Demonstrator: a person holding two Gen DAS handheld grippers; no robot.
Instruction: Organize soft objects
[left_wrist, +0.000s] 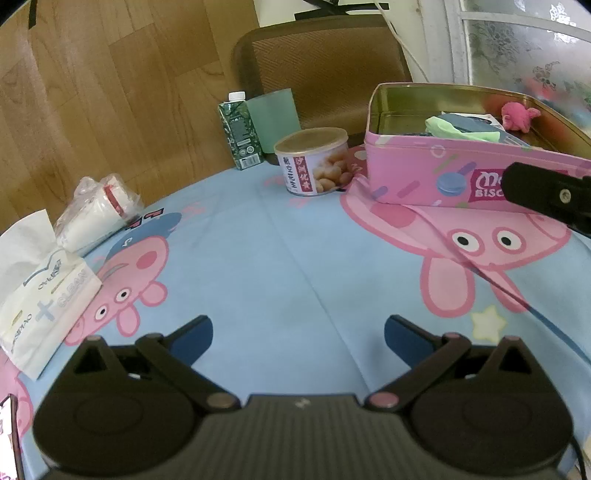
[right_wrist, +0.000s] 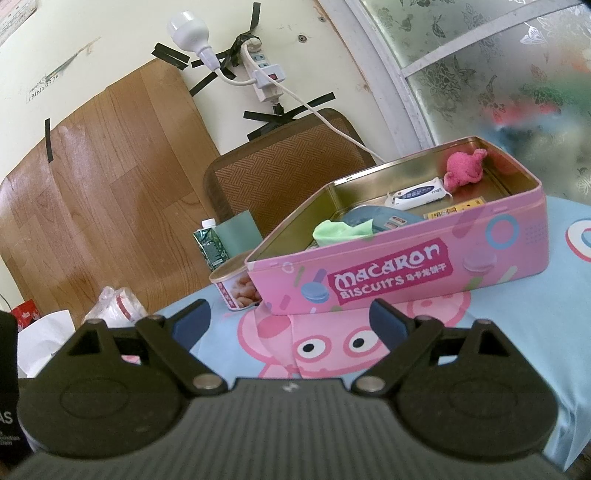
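A pink macaron biscuit tin (left_wrist: 424, 177) (right_wrist: 406, 266) stands open on the table. Inside lie a pink plush toy (right_wrist: 463, 170) (left_wrist: 517, 116), a green cloth (right_wrist: 341, 230) (left_wrist: 461, 129), a white tissue pack (right_wrist: 419, 194) and some flat packets. My left gripper (left_wrist: 298, 336) is open and empty, low over the tablecloth, in front and left of the tin. My right gripper (right_wrist: 290, 321) is open and empty, just in front of the tin's long side; part of it shows in the left wrist view (left_wrist: 546, 192).
A tissue pack (left_wrist: 44, 299) and a plastic-wrapped white bundle (left_wrist: 96, 214) lie at the table's left. A snack can (left_wrist: 314, 162), a green carton (left_wrist: 240, 129) and a green cup (left_wrist: 273, 110) stand behind. A chair (left_wrist: 321, 66) is beyond the table.
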